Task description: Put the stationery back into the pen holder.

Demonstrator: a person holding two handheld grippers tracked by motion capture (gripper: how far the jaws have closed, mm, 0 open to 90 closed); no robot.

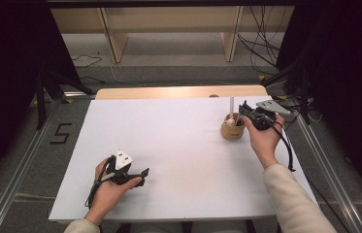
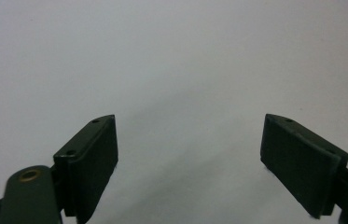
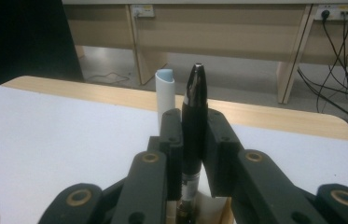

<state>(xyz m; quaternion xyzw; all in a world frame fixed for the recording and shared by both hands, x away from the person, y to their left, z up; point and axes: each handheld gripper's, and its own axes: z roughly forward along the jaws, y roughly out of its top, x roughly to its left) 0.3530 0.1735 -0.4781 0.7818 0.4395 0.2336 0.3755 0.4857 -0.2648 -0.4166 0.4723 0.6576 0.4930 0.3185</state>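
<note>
A small round wooden cup (image 1: 232, 130) stands on the white table (image 1: 169, 145) at the right rear, with a white tube (image 1: 231, 104) upright in it. My right gripper (image 1: 241, 116) is right beside the cup at its top, reaching in from the right. In the right gripper view, my right gripper (image 3: 194, 128) is shut on a black pen (image 3: 195, 93), which stands upright with its lower end in the cup (image 3: 209, 212). The white tube (image 3: 165, 91) rises just behind the jaws. My left gripper (image 1: 142, 177) rests near the front left. My left gripper (image 2: 190, 158) is open over bare white table.
The table's wooden far edge (image 1: 178, 91) shows beyond the white cover. Behind it stand wooden shelf legs (image 1: 115, 46) and loose cables (image 1: 261, 43) on the floor. Dark stand legs (image 1: 40, 97) flank the table, and a "5" mark (image 1: 61, 133) lies on the floor at left.
</note>
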